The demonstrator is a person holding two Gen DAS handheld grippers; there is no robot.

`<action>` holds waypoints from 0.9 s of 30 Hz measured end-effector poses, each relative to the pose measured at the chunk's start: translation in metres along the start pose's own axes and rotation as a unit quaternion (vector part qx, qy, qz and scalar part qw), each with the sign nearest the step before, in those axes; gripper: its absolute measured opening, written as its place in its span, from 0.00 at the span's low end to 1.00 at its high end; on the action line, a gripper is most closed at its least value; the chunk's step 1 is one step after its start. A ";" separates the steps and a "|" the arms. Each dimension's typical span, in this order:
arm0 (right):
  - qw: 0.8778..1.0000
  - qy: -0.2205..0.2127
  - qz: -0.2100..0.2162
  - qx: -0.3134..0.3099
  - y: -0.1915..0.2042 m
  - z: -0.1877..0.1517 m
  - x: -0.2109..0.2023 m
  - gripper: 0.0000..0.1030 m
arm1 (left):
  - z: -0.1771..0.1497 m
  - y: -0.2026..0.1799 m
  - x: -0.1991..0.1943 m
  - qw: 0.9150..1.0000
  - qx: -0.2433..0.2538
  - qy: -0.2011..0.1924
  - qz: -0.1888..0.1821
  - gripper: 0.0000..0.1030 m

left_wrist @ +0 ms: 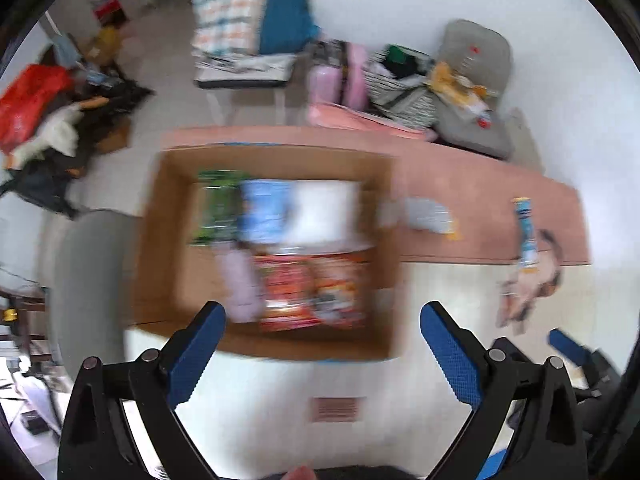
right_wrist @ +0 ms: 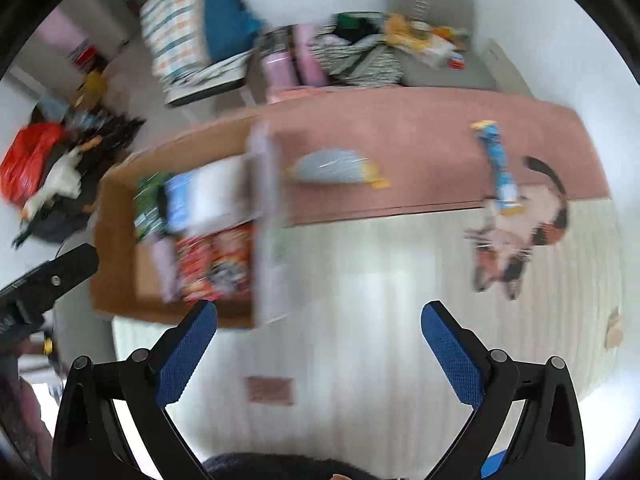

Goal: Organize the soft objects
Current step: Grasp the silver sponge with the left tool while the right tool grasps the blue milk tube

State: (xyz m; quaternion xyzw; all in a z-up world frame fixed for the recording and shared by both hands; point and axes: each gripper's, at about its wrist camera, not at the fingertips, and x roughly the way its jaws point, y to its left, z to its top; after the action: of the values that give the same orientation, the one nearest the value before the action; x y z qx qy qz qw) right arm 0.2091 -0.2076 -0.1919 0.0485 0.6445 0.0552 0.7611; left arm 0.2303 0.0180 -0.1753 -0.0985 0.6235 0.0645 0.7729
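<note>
1. Left gripper (left_wrist: pixel 322 320) is sitting with its blue fingers (left_wrist: pixel 196 356) spread wide, nothing between them, hovering over the near edge of the cardboard box (left_wrist: pixel 168 240).
2. Right gripper (right_wrist: pixel 318 318) is looking the same: fingers (right_wrist: pixel 454 354) wide apart and empty, over the white mat (right_wrist: pixel 400 300).
3. The box is holding blurry stuff: a green pack (left_wrist: pixel 218 204), a blue-white pack (left_wrist: pixel 264 210), red packs (left_wrist: pixel 308 292).
4. A grey soft pouch (right_wrist: pixel 332 166) and a blue tube-shaped item (right_wrist: pixel 498 164) are lying on the pink mat (right_wrist: pixel 420 120), well apart from each other, right of the box.
</note>
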 end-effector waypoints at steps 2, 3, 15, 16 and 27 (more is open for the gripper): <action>0.999 -0.006 -0.020 0.029 -0.047 0.019 0.004 1.00 | 0.023 -0.041 0.025 0.998 0.002 0.035 -0.049 0.97; 0.999 -0.006 -0.025 0.041 -0.067 0.026 0.007 1.00 | 0.032 -0.056 0.037 0.996 -0.001 0.052 -0.072 0.97; 0.990 0.050 -0.032 0.126 -0.246 0.124 0.098 1.00 | 0.117 -0.121 0.247 0.951 -0.201 0.215 -0.101 0.97; 0.991 0.053 -0.031 0.122 -0.248 0.130 0.105 1.00 | 0.117 -0.119 0.255 0.949 -0.209 0.218 -0.093 0.97; 0.987 0.119 -0.048 0.097 -0.271 0.178 0.196 1.00 | 0.133 -0.108 0.304 0.935 -0.267 0.231 -0.036 0.97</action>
State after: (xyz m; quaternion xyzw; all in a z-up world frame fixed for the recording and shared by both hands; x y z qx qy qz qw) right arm 0.4228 -0.4476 -0.3926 0.0841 0.7343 -0.0390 0.6725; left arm 0.4461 -0.0629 -0.4376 -0.3356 0.7409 0.1761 0.5545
